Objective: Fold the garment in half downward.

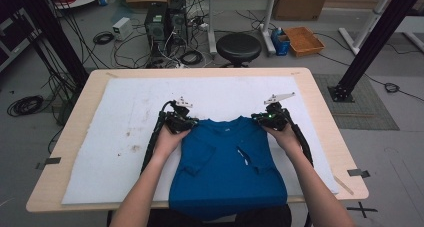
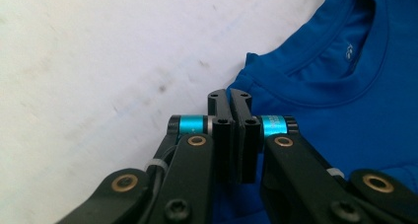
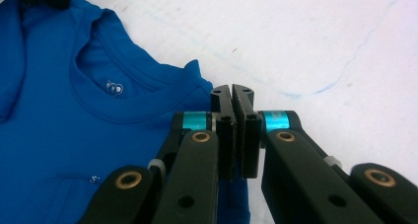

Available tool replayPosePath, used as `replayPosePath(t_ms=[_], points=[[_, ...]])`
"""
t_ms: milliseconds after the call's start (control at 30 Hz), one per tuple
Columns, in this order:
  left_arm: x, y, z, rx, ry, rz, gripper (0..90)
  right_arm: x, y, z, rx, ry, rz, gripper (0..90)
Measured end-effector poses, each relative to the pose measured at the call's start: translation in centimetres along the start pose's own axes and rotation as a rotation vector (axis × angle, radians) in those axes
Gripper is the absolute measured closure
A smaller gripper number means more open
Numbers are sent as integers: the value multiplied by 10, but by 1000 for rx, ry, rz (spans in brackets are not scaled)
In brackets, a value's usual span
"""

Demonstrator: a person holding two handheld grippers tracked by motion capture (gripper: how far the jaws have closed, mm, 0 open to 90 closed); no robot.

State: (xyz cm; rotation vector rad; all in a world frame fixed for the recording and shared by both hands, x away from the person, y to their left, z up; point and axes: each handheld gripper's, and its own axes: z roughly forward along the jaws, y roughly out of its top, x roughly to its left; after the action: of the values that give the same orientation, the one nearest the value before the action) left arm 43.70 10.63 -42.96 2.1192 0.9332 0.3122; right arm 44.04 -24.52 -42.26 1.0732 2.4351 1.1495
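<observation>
One blue T-shirt [image 1: 227, 162] lies on one white mat [image 1: 125, 117], and the mat covers one table [image 1: 320, 117]. Two grippers work at it — the left gripper [image 1: 181, 121] and the right gripper [image 1: 272, 118] — each with two black fingers [image 2: 229, 105], held by two hands. On the floor beyond the table's far edge: one round black stool [image 1: 238, 48], two computer towers [image 1: 165, 21] side by side, one orange tray [image 1: 304, 40] — and two strips of dark tape, one past each of the table's side edges.

**A cluttered grey workshop behind the table**

Beyond the jaws, a wooden table [image 1: 320, 94] carries a stained white mat [image 1: 125, 122]. Farther off stand a black stool [image 1: 238, 48], computer towers [image 1: 165, 21], tangled floor cables [image 1: 25, 105], an orange tray [image 1: 304, 40] and black frame posts [image 1: 372, 39].
</observation>
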Motion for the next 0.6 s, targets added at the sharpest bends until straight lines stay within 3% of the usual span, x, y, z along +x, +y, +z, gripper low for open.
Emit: replayPosePath(t_ms=[167, 300, 600], points=[[9, 18, 0, -47, 32, 28, 880, -8, 14, 0, -27, -30, 12, 890], [11, 25, -8, -90, 28, 34, 879, -12, 24, -8, -71, -35, 18, 890], [-12, 20, -40, -148, -11, 127, 879, 7, 15, -36, -136, -23, -37, 890]])
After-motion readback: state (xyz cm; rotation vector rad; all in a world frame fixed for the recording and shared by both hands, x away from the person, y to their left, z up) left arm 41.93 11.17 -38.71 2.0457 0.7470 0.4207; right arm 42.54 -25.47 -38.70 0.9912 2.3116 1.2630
